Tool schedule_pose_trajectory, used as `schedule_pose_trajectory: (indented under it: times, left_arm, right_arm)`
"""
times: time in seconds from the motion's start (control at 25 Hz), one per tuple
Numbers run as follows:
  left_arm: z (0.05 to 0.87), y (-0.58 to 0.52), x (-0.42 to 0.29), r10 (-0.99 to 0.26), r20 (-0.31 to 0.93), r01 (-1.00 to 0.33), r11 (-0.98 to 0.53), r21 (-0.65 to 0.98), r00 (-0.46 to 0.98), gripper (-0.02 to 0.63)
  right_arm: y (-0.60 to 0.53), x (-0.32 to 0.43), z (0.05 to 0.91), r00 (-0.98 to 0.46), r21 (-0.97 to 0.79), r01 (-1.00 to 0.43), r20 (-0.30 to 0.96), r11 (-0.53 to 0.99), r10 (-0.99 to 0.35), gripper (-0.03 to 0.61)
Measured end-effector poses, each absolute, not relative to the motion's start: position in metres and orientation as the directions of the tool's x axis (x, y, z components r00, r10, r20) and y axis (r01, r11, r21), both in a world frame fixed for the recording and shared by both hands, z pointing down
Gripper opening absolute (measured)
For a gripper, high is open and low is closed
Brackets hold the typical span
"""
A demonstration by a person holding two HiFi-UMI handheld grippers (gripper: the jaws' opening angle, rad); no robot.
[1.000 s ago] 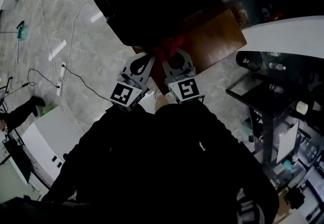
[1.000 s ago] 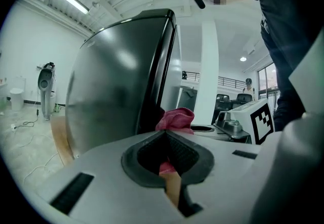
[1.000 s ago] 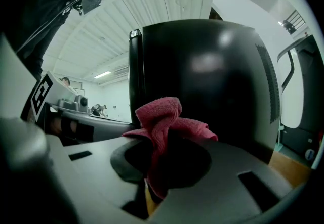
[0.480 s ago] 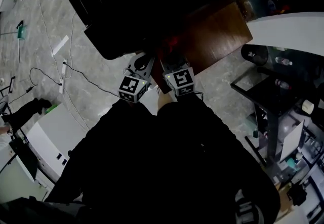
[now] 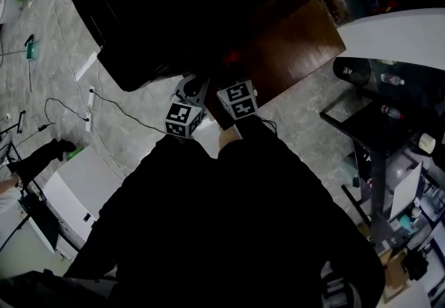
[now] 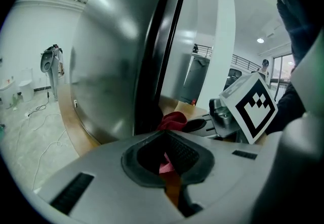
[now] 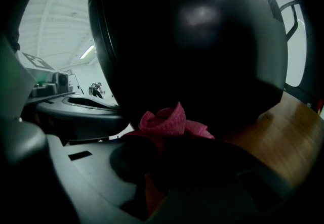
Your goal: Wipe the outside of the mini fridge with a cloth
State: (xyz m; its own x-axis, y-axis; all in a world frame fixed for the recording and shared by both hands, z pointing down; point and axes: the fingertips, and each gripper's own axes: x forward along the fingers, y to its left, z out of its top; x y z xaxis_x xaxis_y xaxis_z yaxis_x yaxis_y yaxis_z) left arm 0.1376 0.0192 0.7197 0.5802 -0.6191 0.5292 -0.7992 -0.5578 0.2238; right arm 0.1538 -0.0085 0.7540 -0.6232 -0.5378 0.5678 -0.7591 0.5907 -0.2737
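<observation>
Shifted toward 12 o'clock since a second ago, the right gripper (image 7: 169,139) clenches the red cloth (image 7: 172,121) at the mini fridge (image 7: 192,41) base, with the left gripper (image 6: 167,153), jaws together, at its 9 o'clock.

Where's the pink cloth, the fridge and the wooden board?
cloth (image 7: 172,121), right gripper view, its bunched top fold.
mini fridge (image 6: 109,61), left gripper view, its shiny silver side.
wooden board (image 7: 286,134), right gripper view, its bare top.

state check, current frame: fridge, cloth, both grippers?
mini fridge: door shut as far as shows, standing on the wooden table.
cloth: bunched, right at the fridge's black front.
right gripper: shut on the cloth.
left gripper: shut, a bit of the cloth pinched in it.
</observation>
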Motion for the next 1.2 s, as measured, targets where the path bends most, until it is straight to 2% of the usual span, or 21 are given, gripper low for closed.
schedule_pose_trajectory:
  times: [0.16,0.32,0.52,0.68,0.96,1.2]
  left_arm:
    - [0.705,0.014,0.148,-0.632,0.509,-0.797,-0.566,0.213,0.585,0.005]
    - [0.67,0.022,0.163,-0.636,0.466,-0.774,-0.599,0.206,0.615,0.005]
    - [0.593,0.022,0.203,-0.644,0.361,-0.729,-0.658,0.189,0.674,0.005]
    - [0.521,0.014,0.246,-0.626,0.226,-0.664,-0.725,0.185,0.746,0.005]
    - [0.413,-0.015,0.3,-0.629,-0.003,-0.616,-0.763,0.196,0.778,0.005]
    - [0.364,-0.03,0.323,-0.63,-0.085,-0.613,-0.774,0.162,0.772,0.005]
  right_arm:
    - [-0.009,0.161,0.747,-0.638,-0.273,-0.744,0.563,0.61,-0.526,0.057]
    - [-0.002,0.185,0.702,-0.649,-0.255,-0.746,0.486,0.615,-0.586,0.057]
    - [-0.013,0.247,0.608,-0.595,-0.22,-0.803,0.333,0.554,-0.731,0.058]
    - [-0.026,0.291,0.529,-0.553,-0.187,-0.832,0.188,0.523,-0.812,0.058]
    - [-0.062,0.337,0.409,-0.525,-0.07,-0.847,-0.052,0.527,-0.85,0.058]
    - [-0.098,0.359,0.355,-0.497,-0.041,-0.86,-0.153,0.508,-0.854,0.057]
